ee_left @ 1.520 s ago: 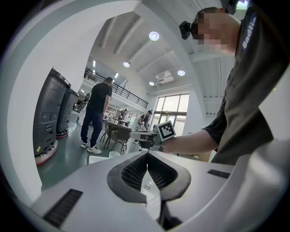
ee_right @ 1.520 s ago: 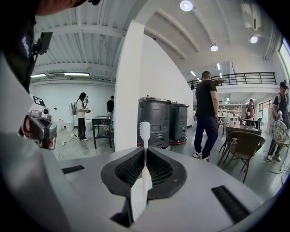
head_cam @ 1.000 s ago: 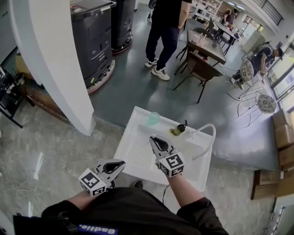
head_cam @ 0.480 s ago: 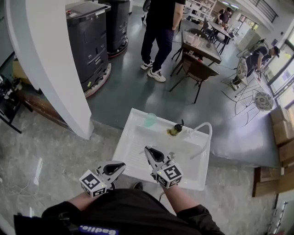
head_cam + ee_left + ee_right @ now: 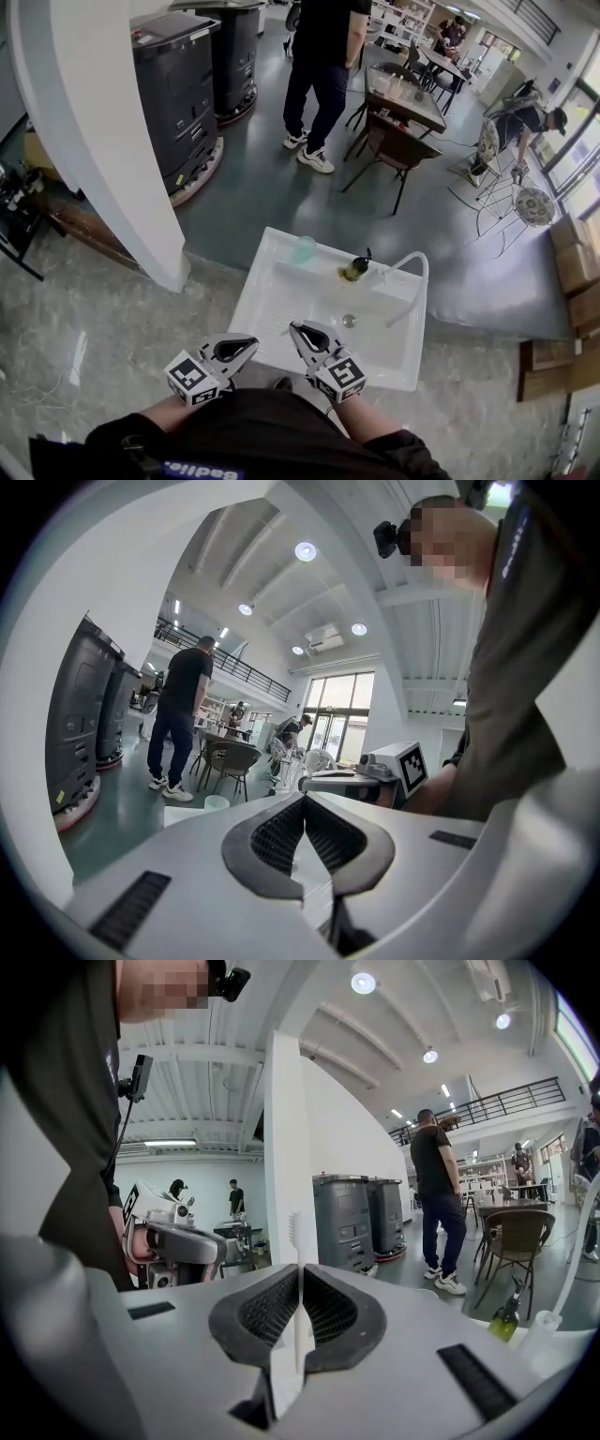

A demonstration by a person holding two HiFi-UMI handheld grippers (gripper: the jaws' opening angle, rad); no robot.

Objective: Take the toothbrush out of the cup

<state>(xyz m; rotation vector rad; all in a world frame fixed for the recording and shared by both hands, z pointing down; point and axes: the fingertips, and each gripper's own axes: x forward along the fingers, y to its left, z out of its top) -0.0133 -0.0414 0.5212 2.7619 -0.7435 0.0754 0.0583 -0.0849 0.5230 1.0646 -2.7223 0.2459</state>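
Note:
A pale green cup (image 5: pixel 303 248) stands on the far rim of the white sink (image 5: pixel 272 291) and shows small in the left gripper view (image 5: pixel 217 802). My right gripper (image 5: pixel 294 329) hangs over the sink's near edge, well back from the cup. In the right gripper view its jaws (image 5: pixel 300 1312) are shut on a thin white toothbrush (image 5: pixel 299 1269) that points upright, bristles at the top. I cannot make out the toothbrush in the head view. My left gripper (image 5: pixel 251 344) sits beside the right one at the sink's near left, shut with nothing in it (image 5: pixel 302 832).
A dark green bottle (image 5: pixel 353 270) stands by the white curved faucet hose (image 5: pixel 412 281); the drain (image 5: pixel 349 321) lies mid-basin. A white pillar (image 5: pixel 103 122) rises at left. A person (image 5: pixel 323 66) stands beyond the sink, near a table and chairs (image 5: pixel 398 112).
My right gripper has drawn back from over the basin toward my body, to the sink's near edge. The left gripper has barely moved.

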